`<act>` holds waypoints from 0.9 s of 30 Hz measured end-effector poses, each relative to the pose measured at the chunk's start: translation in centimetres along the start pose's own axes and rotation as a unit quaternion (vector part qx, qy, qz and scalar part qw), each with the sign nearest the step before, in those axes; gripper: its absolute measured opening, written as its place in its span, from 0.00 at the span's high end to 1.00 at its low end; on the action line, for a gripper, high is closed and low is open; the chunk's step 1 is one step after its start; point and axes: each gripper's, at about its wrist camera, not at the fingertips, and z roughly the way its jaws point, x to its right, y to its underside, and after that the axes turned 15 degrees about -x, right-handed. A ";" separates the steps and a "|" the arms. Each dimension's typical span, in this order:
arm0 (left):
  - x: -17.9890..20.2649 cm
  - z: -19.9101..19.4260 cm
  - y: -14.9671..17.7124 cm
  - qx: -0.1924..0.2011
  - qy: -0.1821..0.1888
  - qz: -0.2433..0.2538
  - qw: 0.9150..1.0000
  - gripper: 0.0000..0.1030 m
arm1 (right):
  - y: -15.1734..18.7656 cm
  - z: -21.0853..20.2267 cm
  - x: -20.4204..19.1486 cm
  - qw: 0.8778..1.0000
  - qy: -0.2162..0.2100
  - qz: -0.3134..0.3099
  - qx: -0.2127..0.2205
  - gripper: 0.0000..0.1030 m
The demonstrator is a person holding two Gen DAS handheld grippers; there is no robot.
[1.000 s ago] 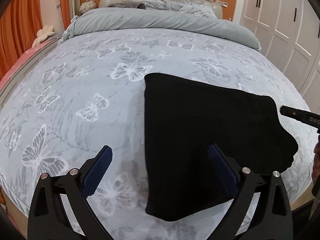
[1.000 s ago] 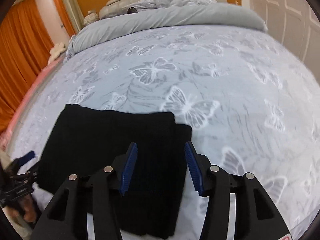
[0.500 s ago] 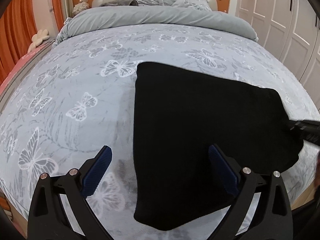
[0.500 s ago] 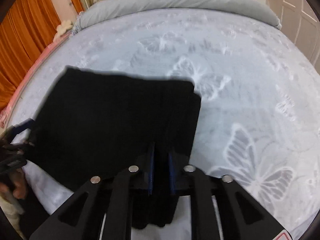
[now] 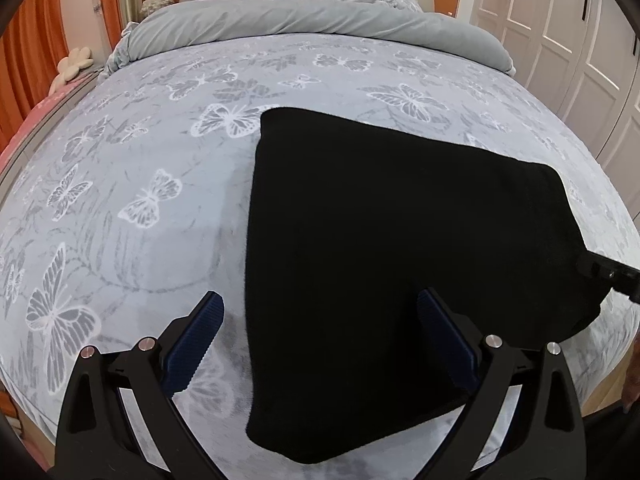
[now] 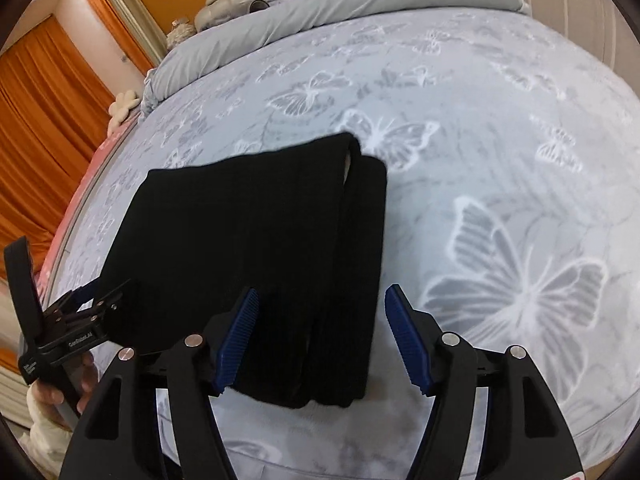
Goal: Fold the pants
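The black pants (image 5: 392, 240) lie folded into a thick rectangle near the bed's front edge. They also show in the right wrist view (image 6: 256, 248), with stacked layers on their right side. My left gripper (image 5: 320, 340) is open and empty, its jaws wide apart above the pants' near left edge. My right gripper (image 6: 320, 340) is open, its jaws straddling the near right end of the pants without gripping. The right gripper's tip (image 5: 608, 274) shows at the pants' right corner. The left gripper (image 6: 80, 312) shows at the pants' left edge.
The bed has a grey butterfly-print cover (image 5: 140, 168) with a rolled grey duvet (image 5: 320, 20) and pillows at the headboard. Orange curtains (image 6: 36, 128) hang at the left. White wardrobe doors (image 5: 580, 32) stand at the right. The bed's front edge is right below the grippers.
My right gripper, shut on the pants' right end half a second ago, has opened and let go. My left gripper stayed open and moved slightly closer over the pants.
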 end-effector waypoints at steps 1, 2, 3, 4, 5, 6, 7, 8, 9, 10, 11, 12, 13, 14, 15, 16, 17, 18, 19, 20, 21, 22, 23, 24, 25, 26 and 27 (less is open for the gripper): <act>0.1 0.0 0.1 0.000 0.000 0.001 1.000 0.07 | 0.1 0.2 0.0 1.000 -0.008 0.001 -0.003 0.37; 0.2 0.0 0.1 -0.001 0.000 0.003 1.000 0.07 | 0.1 0.4 0.0 1.000 -0.014 0.005 -0.006 0.36; 0.4 0.0 0.2 -0.001 0.000 0.005 1.000 0.07 | 0.1 0.5 0.0 1.000 -0.014 0.007 -0.009 0.36; 0.5 0.1 0.3 -0.001 -0.001 0.007 1.000 0.07 | 0.1 0.5 -0.1 1.000 -0.015 0.008 -0.009 0.36; 0.6 0.1 0.3 -0.001 -0.002 0.009 1.000 0.07 | 0.1 0.5 -0.1 1.000 -0.017 0.008 -0.007 0.36; 0.7 0.0 0.4 -0.001 -0.002 0.010 1.000 0.07 | 0.1 0.3 -0.2 1.000 -0.019 0.009 -0.003 0.36; 0.7 0.0 0.4 -0.001 -0.003 0.011 1.000 0.07 | 0.0 0.1 -0.2 1.000 -0.023 0.011 0.002 0.36; 0.8 -0.1 0.5 0.000 -0.003 0.012 1.000 0.07 | 0.0 -0.1 -0.2 1.000 -0.025 0.013 0.005 0.35; 0.8 -0.2 0.6 0.000 -0.002 0.013 1.000 0.07 | 0.0 -0.3 -0.1 0.999 -0.028 0.015 0.007 0.35; 0.8 -0.2 0.6 0.000 -0.001 0.013 1.000 0.07 | -0.1 -0.4 -0.2 0.999 -0.031 0.018 0.011 0.33; 0.8 -0.2 0.6 0.000 0.000 0.012 1.000 0.07 | -0.1 -0.7 -0.4 0.999 -0.034 0.019 0.015 0.31; 0.8 -0.4 0.7 0.000 0.005 0.013 1.000 0.07 | -0.1 -0.8 -0.5 0.999 -0.033 0.017 0.017 0.29; 0.8 -0.6 0.8 0.002 0.010 0.013 1.000 0.07 | -0.1 -0.8 -0.7 0.999 -0.030 0.013 0.017 0.25; 0.8 -0.8 1.0 0.002 0.018 0.015 1.000 0.07 | -0.1 -0.8 -0.8 0.999 -0.026 0.010 0.016 0.24; 0.7 -0.9 1.1 -0.001 0.026 0.017 1.000 0.07 | 0.0 -0.5 -1.0 1.000 -0.021 0.007 0.010 0.24; 0.5 -0.8 1.1 -0.010 0.044 0.016 0.999 0.07 | 0.0 -0.2 -1.1 1.000 -0.019 0.005 0.003 0.24; 0.4 -0.7 1.1 -0.016 0.056 0.014 0.998 0.05 | 0.1 0.2 -1.1 1.000 -0.015 0.006 -0.005 0.24; 0.0 -0.4 1.1 -0.025 0.072 0.008 0.997 0.05 | 0.3 0.8 -1.1 1.000 -0.008 0.009 -0.014 0.23; -0.2 -0.1 1.1 -0.032 0.081 0.004 0.996 0.05 | 0.4 1.2 -0.9 1.000 -0.003 0.012 -0.021 0.22; -0.5 0.3 1.0 -0.042 0.091 -0.001 0.995 0.05 | 0.5 1.7 -0.8 1.000 -0.002 0.016 -0.026 0.21; -1.0 1.0 0.8 -0.057 0.105 -0.012 0.993 0.05 | 0.5 2.0 -0.7 0.999 -0.005 0.019 -0.030 0.21; -1.4 1.6 0.8 -0.070 0.119 -0.023 0.990 0.05 | 0.4 2.3 -0.4 0.999 -0.010 0.023 -0.036 0.21; -1.9 2.3 0.6 -0.086 0.136 -0.037 0.986 0.05 | 0.4 2.5 -0.1 0.999 -0.017 0.029 -0.038 0.18; -2.3 3.0 0.6 -0.100 0.153 -0.053 0.982 0.04 | 0.4 2.8 0.5 0.998 -0.032 0.043 -0.043 0.17; -2.8 3.6 0.4 -0.103 0.166 -0.071 0.978 0.04 | 0.3 3.1 1.1 0.996 -0.047 0.056 -0.048 0.15; -2.8 3.5 0.2 -0.095 0.165 -0.076 0.979 0.04 | 0.3 3.4 1.4 0.995 -0.058 0.066 -0.051 0.12; -2.5 3.4 0.1 -0.088 0.163 -0.072 0.980 0.04 | 0.3 3.5 1.7 0.994 -0.069 0.073 -0.050 0.11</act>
